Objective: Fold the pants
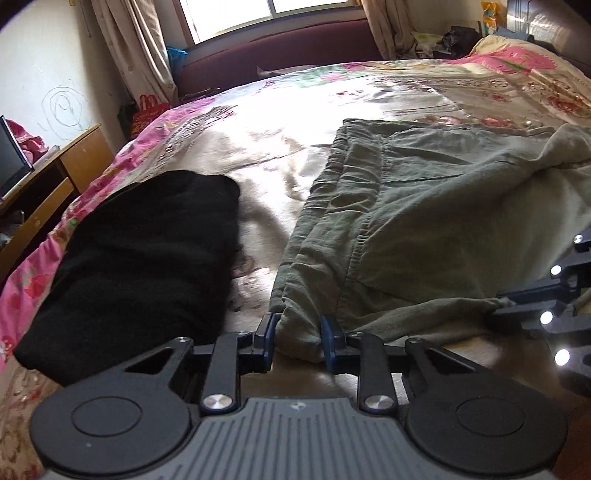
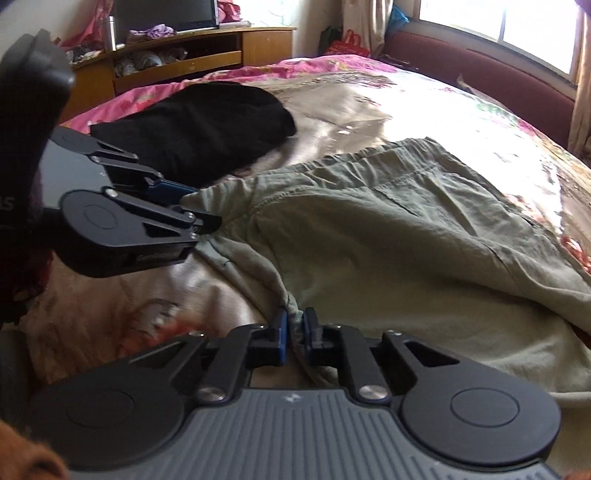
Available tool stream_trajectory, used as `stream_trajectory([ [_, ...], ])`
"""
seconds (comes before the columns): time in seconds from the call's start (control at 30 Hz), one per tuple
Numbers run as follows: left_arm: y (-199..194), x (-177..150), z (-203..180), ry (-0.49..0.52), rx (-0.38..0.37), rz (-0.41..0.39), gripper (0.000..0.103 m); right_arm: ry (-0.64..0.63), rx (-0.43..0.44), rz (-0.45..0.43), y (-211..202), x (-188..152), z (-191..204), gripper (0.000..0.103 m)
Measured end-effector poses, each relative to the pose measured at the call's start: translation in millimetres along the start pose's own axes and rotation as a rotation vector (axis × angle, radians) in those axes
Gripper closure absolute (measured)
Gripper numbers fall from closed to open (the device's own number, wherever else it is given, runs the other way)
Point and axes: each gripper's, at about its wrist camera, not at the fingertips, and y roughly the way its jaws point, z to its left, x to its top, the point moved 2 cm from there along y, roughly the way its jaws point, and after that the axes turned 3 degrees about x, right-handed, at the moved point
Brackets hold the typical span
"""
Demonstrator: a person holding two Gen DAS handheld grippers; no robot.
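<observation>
We hold a gripper in each hand over a bed (image 1: 229,122) covered in a shiny floral bedspread, pink at its edges and pale cream across the middle. The olive-green pants (image 1: 424,206) lie spread on the near right part of that bedspread, waistband turned toward the left side of the left wrist view, the cloth creased and partly doubled over itself.

The left gripper (image 1: 298,341) has its blue-padded jaws drawn in on a bunched corner of the pants at the near edge of the garment; the fabric fills the gap between the pads and bulges out below them. From the right wrist view the same tool shows at the left, its fingers meeting the cloth at the pants' corner.

The right gripper (image 2: 294,334) is clamped on a thin gathered fold of the pants' near edge, its two pads almost together with only the pinched cloth between them. (In the left wrist view this second tool pokes in from the right edge, the fabric pulled to a point at its tip.)

A folded black garment (image 1: 147,258) rests on the bedspread to the left of the pants, apart from them, with bare bedspread between. Beyond the bed stand a wooden desk (image 2: 192,51), curtains and a bright window (image 1: 266,14).
</observation>
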Motion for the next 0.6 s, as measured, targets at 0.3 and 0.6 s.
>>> stream_trajectory([
  [0.3,-16.7,-11.3,17.7,0.041,0.097,0.027,0.06,0.08,0.07,-0.067,-31.0,1.7,12.4,0.058],
  [0.6,-55.4,10.2,-31.8,0.066,-0.003,-0.099,0.058,0.674,-0.484,-0.078,-178.5,-141.3,-169.7,0.047],
])
